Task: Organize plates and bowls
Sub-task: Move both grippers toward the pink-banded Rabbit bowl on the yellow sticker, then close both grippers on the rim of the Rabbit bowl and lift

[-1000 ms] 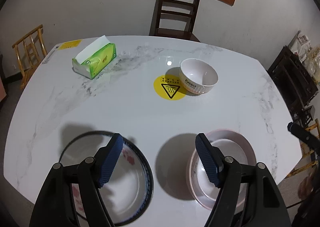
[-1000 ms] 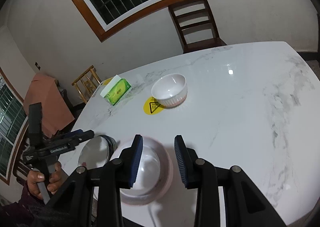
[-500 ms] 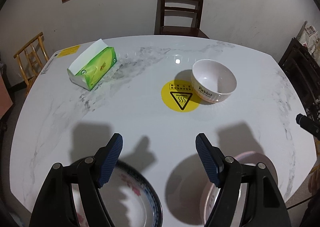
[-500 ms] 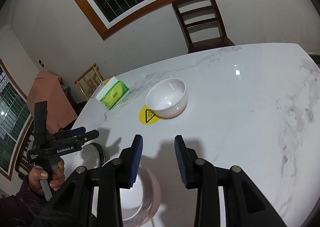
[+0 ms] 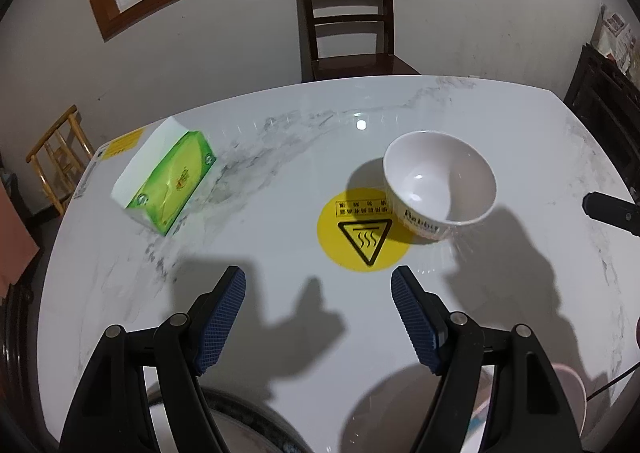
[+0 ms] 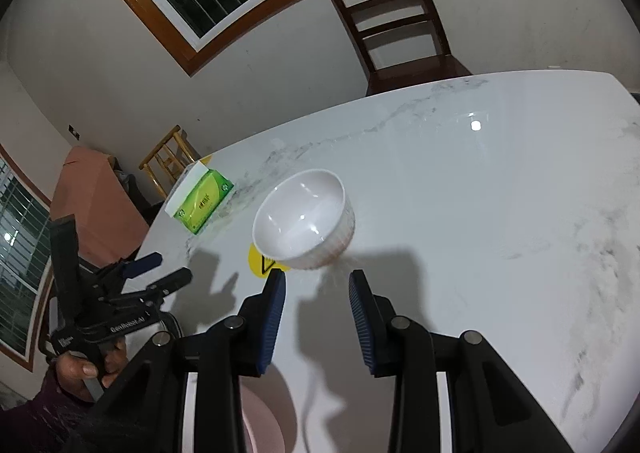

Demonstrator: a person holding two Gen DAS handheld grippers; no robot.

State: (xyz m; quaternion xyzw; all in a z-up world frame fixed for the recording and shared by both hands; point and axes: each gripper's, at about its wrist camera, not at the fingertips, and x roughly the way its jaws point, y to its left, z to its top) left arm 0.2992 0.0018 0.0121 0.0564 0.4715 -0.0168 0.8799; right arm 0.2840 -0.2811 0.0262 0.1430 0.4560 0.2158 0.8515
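right gripper (image 6: 316,309): jaws held apart, nothing gripped; lined up on the near rim of the bowl (image 6: 304,219), likely for a rim pinch
left gripper (image 5: 318,313): jaws spread wide, empty, held above bare table (image 5: 520,133)
bowl: upright, partly overlapping the yellow sticker (image 5: 360,233)
pink plate (image 6: 264,419): near edge, beneath right gripper
dark-rimmed plate (image 5: 256,425): beneath left gripper
tissue box (image 5: 168,181): well apart, far left

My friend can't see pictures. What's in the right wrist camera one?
The right hand-held gripper, open and holding nothing, points at a white bowl on a white marble table. A green tissue box sits farther left, and the left hand-held gripper hovers open at the table's left edge.
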